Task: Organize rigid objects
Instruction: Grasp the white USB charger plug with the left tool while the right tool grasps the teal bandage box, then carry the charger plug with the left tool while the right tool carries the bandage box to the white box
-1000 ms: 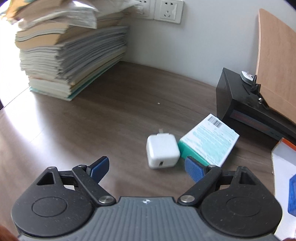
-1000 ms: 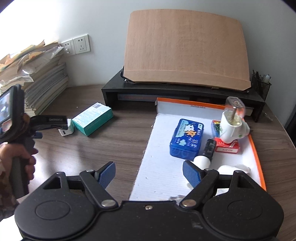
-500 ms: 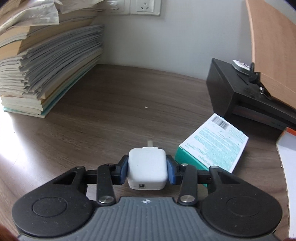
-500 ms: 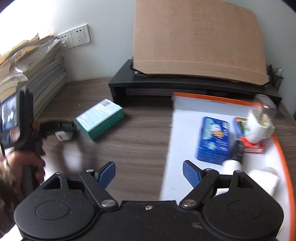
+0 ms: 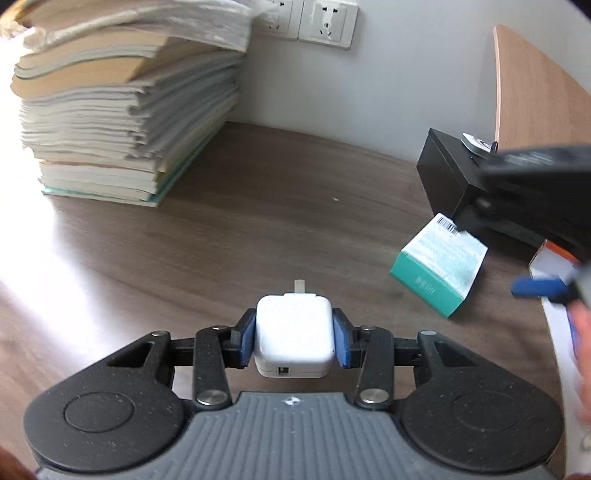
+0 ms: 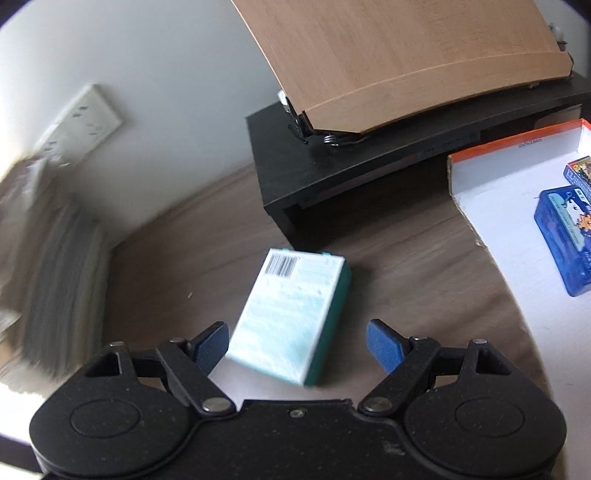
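My left gripper (image 5: 294, 341) is shut on a white charger cube (image 5: 293, 334), its blue pads pressing both sides and the plug prong pointing away. A teal and white box (image 6: 291, 314) lies flat on the brown table; my right gripper (image 6: 299, 345) hovers over its near end, jaws wide apart, the left pad close to the box's edge and the right pad well apart from it. In the left wrist view the same box (image 5: 441, 266) lies to the right, with the right gripper's blue pad (image 5: 537, 288) blurred beside it.
An orange-rimmed white tray (image 6: 491, 206) at right holds a blue tin (image 6: 565, 236) and another small box. A black riser (image 6: 332, 155) carries a tilted wooden board (image 6: 417, 55). A tall stack of books (image 5: 122, 107) stands at the left; wall sockets (image 5: 325, 20) lie behind.
My left gripper closed on the charger cube and drew it back, away from the teal box. My right gripper swung left from the tray, rolling, and now hangs over the teal box.
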Demonstrator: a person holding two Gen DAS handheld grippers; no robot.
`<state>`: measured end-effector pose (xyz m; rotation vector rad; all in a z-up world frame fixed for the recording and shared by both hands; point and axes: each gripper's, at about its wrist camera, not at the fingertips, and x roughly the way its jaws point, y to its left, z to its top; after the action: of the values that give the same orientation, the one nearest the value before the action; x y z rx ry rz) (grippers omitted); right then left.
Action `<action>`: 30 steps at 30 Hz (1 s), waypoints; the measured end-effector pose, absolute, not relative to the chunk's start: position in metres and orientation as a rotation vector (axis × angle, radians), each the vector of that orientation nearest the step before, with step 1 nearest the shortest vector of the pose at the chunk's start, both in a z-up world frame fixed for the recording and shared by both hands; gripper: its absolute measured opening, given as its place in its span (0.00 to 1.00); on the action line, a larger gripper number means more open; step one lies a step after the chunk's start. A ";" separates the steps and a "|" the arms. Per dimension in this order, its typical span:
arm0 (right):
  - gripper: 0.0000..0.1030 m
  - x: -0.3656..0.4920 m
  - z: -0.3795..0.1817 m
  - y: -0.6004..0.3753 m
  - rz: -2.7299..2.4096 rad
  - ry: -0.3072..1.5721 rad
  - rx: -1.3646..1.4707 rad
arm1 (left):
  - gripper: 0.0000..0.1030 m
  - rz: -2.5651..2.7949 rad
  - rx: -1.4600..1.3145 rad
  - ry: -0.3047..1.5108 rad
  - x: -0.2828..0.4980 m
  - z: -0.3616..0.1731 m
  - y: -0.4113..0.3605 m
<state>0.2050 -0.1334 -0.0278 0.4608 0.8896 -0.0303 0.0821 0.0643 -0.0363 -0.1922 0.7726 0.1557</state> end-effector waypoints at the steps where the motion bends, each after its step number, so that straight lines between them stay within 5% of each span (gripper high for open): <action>1: 0.94 0.212 -0.031 -0.126 -0.067 0.889 0.462 | 0.41 0.157 -0.190 0.769 0.081 -0.036 0.067; 9: 0.97 0.255 -0.064 -0.080 -0.181 1.017 0.310 | 0.41 0.157 -0.190 0.760 0.074 -0.033 0.089; 13: 0.81 0.241 -0.063 -0.079 -0.128 0.941 0.227 | 0.41 0.161 -0.189 0.753 0.073 -0.031 0.091; 30: 0.81 0.090 0.008 -0.203 0.077 0.655 0.009 | 0.41 -0.015 -0.157 0.705 0.061 0.011 -0.014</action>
<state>0.0902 -0.2028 0.0084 0.0087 0.6545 0.0773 0.0611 -0.0138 0.0113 -0.1572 0.7051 -0.0151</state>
